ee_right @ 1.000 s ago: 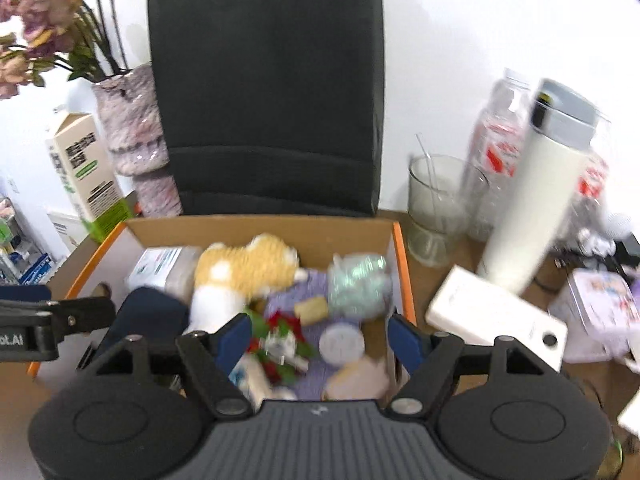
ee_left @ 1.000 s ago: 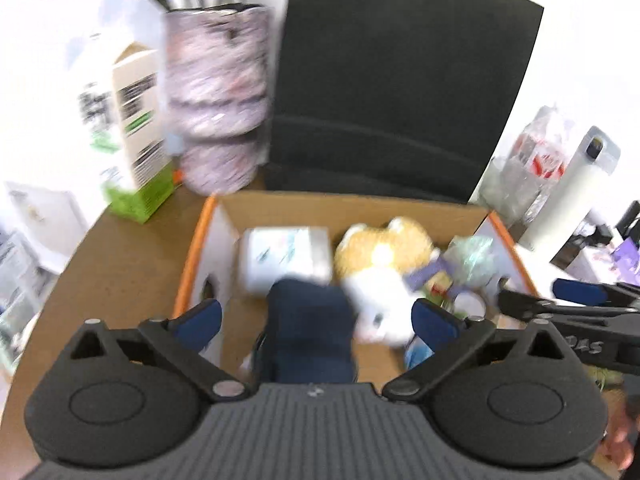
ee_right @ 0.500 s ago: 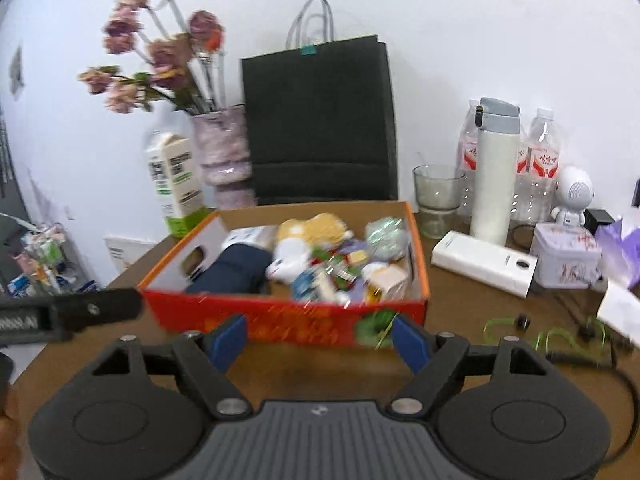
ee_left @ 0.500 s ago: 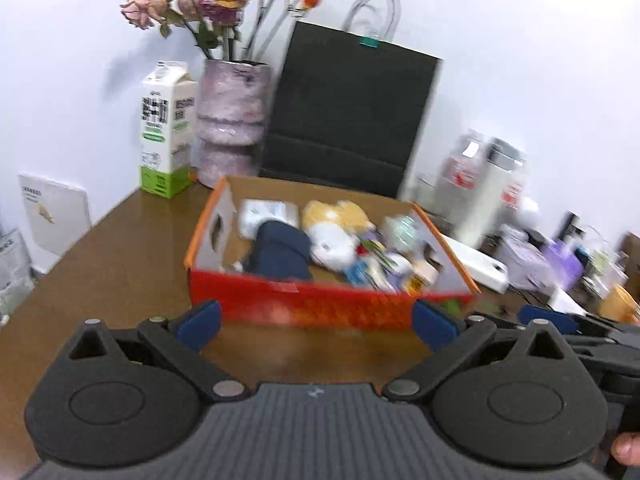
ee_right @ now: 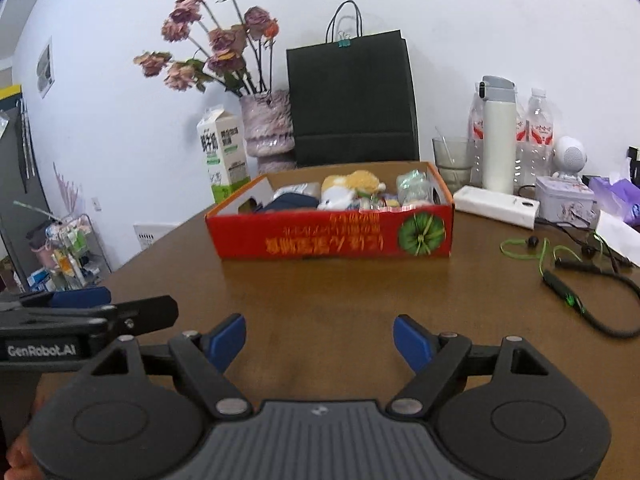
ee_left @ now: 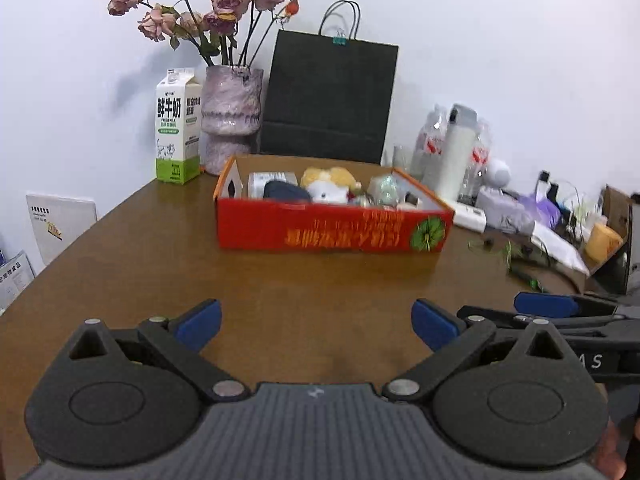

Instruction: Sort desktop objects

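A: Both tools over bare counter (ee_left: 320, 280), well short of the box (ee_left: 334, 226). Left tool (ee_left: 316, 324) spread wide, nothing between the blue pads. Right tool (ee_right: 319, 340) same deal, jaws apart and just been widening a touch, empty too.

B: And the stuff to sort?

A: All sitting in the box. Red front with upside-down orange print and a green round sticker at its right end. Inside: a dark blue bundle (ee_right: 290, 202) toward the left, a yellow-and-white plush (ee_right: 348, 186) in the middle, a pale green crinkly packet (ee_right: 412, 188) on the right, small bits between, too tiny to name.

B: Anything around it?

A: Behind, against the wall: milk carton (ee_left: 178, 126), pinkish vase (ee_left: 232, 120) with dried roses, black paper bag (ee_left: 330, 98) with a teal clip on top. Right of the box: a glass (ee_right: 452, 160), white flask (ee_right: 498, 136), water bottles, a white slab (ee_right: 498, 206) lying flat just beside the box corner, a little tin (ee_right: 564, 200), green earphones (ee_right: 560, 268) loose on the wood.

B: Tools touching each other?

A: Nope, side by side, each poking into the edge of the other's view.
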### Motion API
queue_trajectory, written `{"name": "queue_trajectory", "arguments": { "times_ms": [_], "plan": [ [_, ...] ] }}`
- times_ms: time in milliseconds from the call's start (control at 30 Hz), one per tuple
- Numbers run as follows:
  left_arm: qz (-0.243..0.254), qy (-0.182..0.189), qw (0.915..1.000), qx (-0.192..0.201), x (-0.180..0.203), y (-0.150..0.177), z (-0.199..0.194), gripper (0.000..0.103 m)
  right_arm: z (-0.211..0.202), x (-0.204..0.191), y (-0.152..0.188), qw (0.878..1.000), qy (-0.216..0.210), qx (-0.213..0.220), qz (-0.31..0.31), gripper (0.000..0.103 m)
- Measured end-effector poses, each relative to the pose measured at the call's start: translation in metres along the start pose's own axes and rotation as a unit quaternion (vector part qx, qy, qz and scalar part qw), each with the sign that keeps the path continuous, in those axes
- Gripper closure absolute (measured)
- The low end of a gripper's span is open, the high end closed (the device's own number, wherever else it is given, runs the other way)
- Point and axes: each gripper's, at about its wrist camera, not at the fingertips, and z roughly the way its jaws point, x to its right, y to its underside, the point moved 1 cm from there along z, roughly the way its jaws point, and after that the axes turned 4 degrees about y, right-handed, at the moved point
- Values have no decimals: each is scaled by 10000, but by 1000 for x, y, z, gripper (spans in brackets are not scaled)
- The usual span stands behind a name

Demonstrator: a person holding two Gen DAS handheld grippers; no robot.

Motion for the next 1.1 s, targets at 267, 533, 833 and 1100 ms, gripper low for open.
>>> {"name": "queue_trajectory", "arguments": {
  "times_ms": [267, 533, 833, 1100],
  "plan": [
    [-107, -28, 9992, -372, -5, 44, -15, 0, -27, -1, 50, 9995, 210, -230, 23, 19],
    [92, -81, 9987, -489, -3, 53, -11, 0, -30, -3, 65, 9985, 394, -375, -99, 16],
    [-53, -180, 9967, -784, -16, 53, 15, 0, -4, -4, 58, 9968, 611, -488, -180, 12],
    [-187, -138, 9952, -954, -25, 49, 32, 0, 11, -6, 53, 9964, 634, -544, -136, 6]
  ]
}}
